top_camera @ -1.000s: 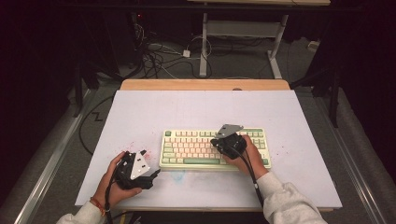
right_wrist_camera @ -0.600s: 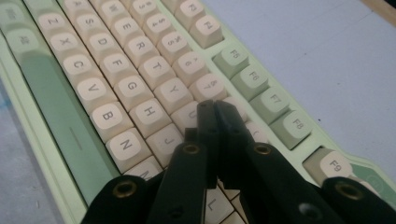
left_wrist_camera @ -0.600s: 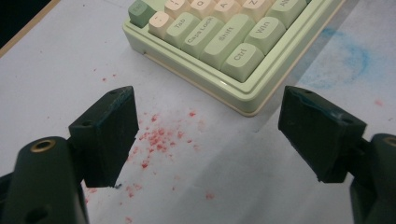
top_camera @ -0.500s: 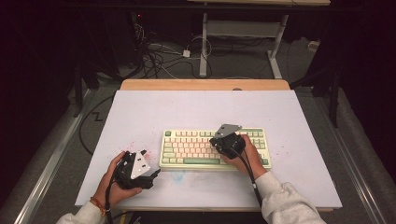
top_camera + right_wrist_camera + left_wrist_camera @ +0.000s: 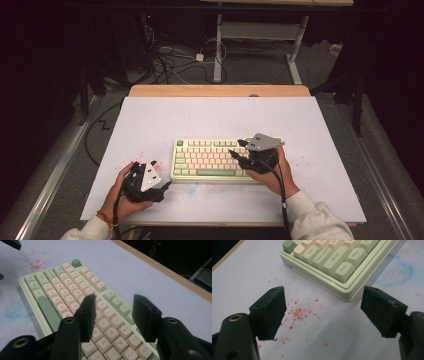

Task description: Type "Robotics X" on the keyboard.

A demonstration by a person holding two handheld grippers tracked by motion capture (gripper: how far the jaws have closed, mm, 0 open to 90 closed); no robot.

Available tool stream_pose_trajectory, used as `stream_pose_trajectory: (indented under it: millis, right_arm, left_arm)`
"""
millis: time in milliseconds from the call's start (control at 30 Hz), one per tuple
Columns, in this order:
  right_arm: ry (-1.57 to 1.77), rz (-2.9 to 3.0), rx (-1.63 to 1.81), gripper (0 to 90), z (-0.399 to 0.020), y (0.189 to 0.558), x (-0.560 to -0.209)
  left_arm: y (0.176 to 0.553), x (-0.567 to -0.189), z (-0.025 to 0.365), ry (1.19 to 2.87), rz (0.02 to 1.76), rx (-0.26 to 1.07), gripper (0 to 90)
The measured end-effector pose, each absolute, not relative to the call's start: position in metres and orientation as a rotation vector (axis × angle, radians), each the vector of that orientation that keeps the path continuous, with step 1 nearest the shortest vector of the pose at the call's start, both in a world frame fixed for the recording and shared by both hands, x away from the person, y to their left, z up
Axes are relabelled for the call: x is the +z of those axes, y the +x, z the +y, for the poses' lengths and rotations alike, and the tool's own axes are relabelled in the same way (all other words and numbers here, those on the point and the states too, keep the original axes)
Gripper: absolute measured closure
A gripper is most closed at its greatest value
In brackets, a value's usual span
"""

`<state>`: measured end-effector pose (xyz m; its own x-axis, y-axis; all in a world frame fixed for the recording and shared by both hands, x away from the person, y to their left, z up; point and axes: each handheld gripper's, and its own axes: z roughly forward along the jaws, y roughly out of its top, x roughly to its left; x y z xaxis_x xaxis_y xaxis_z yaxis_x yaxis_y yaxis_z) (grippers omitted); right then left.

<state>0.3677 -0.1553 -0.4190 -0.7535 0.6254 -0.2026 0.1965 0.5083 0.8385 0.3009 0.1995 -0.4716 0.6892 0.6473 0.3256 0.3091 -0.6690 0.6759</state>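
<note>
The keyboard [image 5: 212,159] lies mid-worktop [image 5: 220,115]. The right tongs [image 5: 113,315] hover over its right-hand keys, jaws just opening, nothing between them. The left tongs [image 5: 323,311] wait wide open beside its left corner. Press one key squarely, I'd say.

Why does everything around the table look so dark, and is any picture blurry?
High view: light falls on the white table, the room behind stays black. Right gripper view: keyboard slightly soft, jaws dark. Left gripper view: key legends sharp, red specks clear.

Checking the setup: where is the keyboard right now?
High view: the keyboard lies on the white table, centre-front, between the left gripper and the right gripper.
</note>
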Motion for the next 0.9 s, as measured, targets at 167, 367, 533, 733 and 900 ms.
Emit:
stream_pose_trajectory:
  millis: [167, 367, 533, 733, 900]
  right_arm:
    - [0.673, 2.200, 1.186, 38.6, -0.167, 0.357, -0.416]
    - [0.671, 2.130, 1.168, 30.1, -0.182, 0.344, -0.415]
    - [0.691, 2.084, 1.156, 27.1, -0.197, 0.333, -0.417]
    - [0.731, 2.052, 1.155, 25.9, -0.216, 0.318, -0.424]
    - [0.753, 2.058, 1.115, 25.7, -0.229, 0.307, -0.433]
  left_arm:
    - [0.301, -0.470, 0.201, 2.293, 0.746, 0.745, 21.4]
    - [0.300, -0.468, 0.202, 2.280, 0.747, 0.720, 21.6]
    - [0.300, -0.467, 0.204, 2.281, 0.758, 0.740, 21.6]
    - [0.300, -0.463, 0.206, 2.280, 0.770, 0.720, 28.7]
    - [0.303, -0.459, 0.207, 2.266, 0.780, 0.669, 46.7]
